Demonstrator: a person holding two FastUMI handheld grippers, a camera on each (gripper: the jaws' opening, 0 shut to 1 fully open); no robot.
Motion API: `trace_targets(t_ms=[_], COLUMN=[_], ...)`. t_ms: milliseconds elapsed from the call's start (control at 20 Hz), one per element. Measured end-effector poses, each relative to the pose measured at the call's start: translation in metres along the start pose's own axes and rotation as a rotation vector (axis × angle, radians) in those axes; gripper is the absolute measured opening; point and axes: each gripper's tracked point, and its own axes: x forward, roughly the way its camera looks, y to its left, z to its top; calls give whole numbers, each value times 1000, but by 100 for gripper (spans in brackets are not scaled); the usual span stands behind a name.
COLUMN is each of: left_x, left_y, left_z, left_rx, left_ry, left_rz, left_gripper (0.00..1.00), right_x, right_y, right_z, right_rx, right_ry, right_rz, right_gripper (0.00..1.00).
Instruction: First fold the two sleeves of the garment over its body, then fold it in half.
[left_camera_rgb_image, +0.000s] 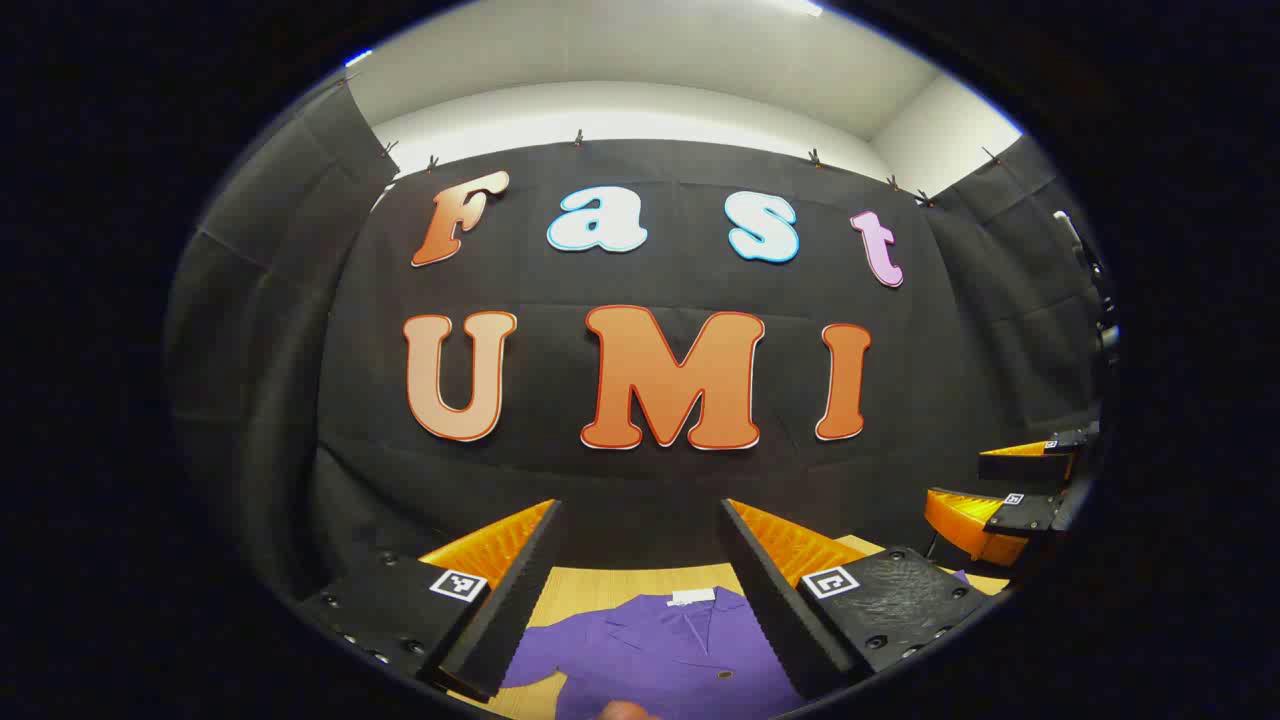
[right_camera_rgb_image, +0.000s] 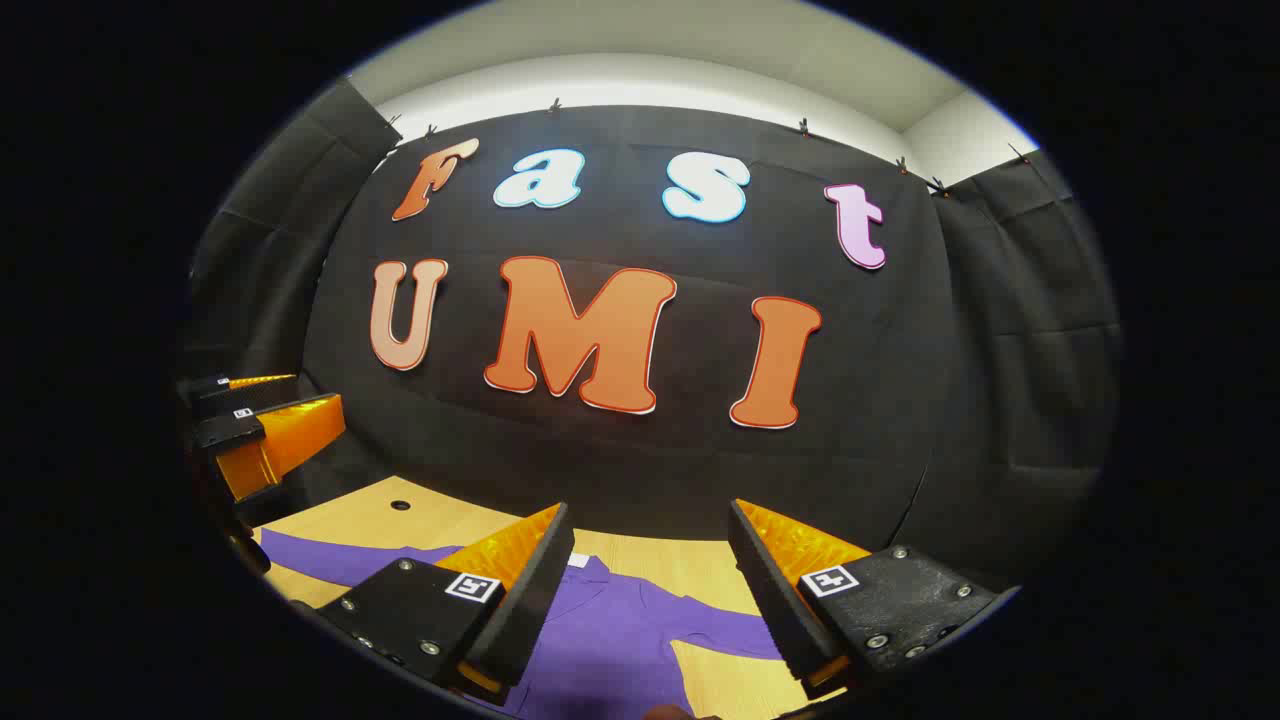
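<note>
A purple collared garment (left_camera_rgb_image: 650, 650) lies flat on a light wooden table (left_camera_rgb_image: 600, 585), collar toward the booth wall, with a white tag at the neck. My left gripper (left_camera_rgb_image: 640, 520) hangs above it, open, nothing between its fingers. In the right gripper view the same garment (right_camera_rgb_image: 620, 640) spreads below, one sleeve (right_camera_rgb_image: 340, 558) reaching left and the other sleeve (right_camera_rgb_image: 720, 630) reaching right. My right gripper (right_camera_rgb_image: 650, 520) is open and held above the garment's body. The other gripper shows at the right edge of the left gripper view (left_camera_rgb_image: 1010, 500) and at the left edge of the right gripper view (right_camera_rgb_image: 265, 430).
The table (right_camera_rgb_image: 400, 525) has a small round hole (right_camera_rgb_image: 400, 505) near its far left part. Black cloth walls close the booth right behind the table's far edge.
</note>
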Motion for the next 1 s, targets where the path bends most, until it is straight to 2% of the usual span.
trace_targets(t_ms=[300,700,1000], left_x=[2,1,-2], left_y=[-5,-9,-8], left_z=[-5,-5,-7], left_rx=[15,47,65], left_ry=[14,9,20], left_rz=[-3,-16,7], left_gripper=[99,99,99], right_x=[3,3,11], right_y=[-14,-13,-13], right_z=[-9,-24,-34], right_rx=[6,9,17], right_ry=[12,46,70], right_rz=[-20,-16,-17], right_gripper=[94,94,94])
